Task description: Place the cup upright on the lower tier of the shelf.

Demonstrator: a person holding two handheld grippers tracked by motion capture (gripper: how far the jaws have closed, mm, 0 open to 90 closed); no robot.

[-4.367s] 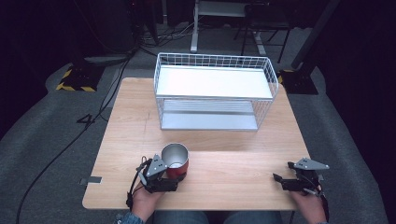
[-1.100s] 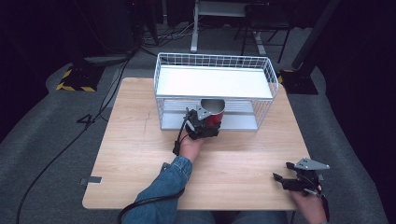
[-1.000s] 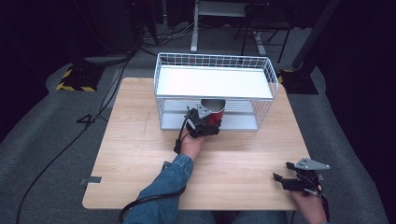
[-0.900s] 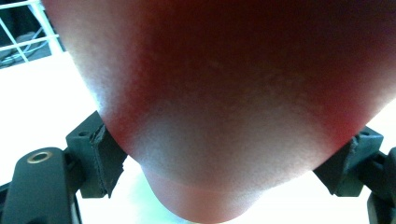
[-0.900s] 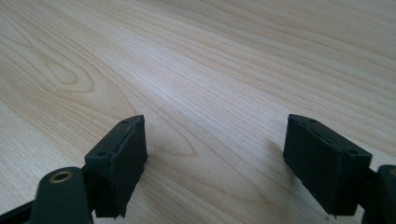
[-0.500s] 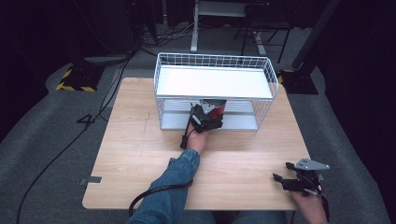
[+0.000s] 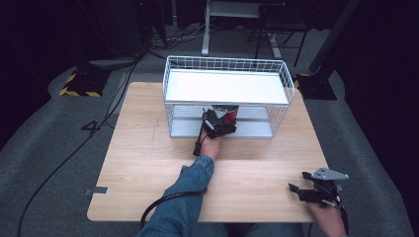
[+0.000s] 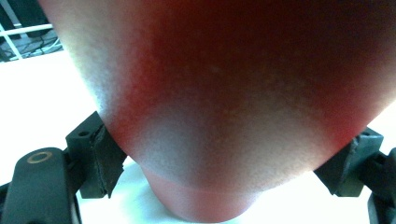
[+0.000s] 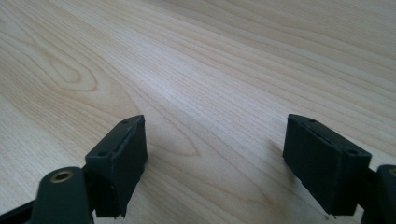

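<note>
Placement step under way, by the look of it. From the high view: left hand-held gripper (image 7: 220, 122) pushed in at the open front of the white wire-mesh two-tier shelf rack (image 7: 170, 74), carrying the red metal cup with the silver inside (image 7: 227, 114) into the lower tier, beneath the white upper board (image 7: 225, 86). Forearm in a blue denim sleeve (image 7: 190, 190) stretched forward across the pale wooden worktop (image 7: 143, 153), wrist about level, black cable (image 7: 160, 206) looping back toward the near edge. Cannot tell from here whether the cup base already touches the grey lower shelf (image 7: 247, 129). Right hand-held gripper (image 7: 316, 190) parked near the front right corner of the worktop, well apart from the rack, grey three-cornered plate on top.

Over to the left gripper view: red cup wall (image 8: 224, 93) huge and blurred, pinched between the two black jaws, one at either side, bright white behind.

Right gripper view: jaws spread wide, nothing between them, bare wood grain (image 9: 196, 70) below.

Next move, as a judgement: lower until the cup sits flat on the lower shelf, ease the jaws apart, then draw straight back out without catching the wire front or tipping the cup.
</note>
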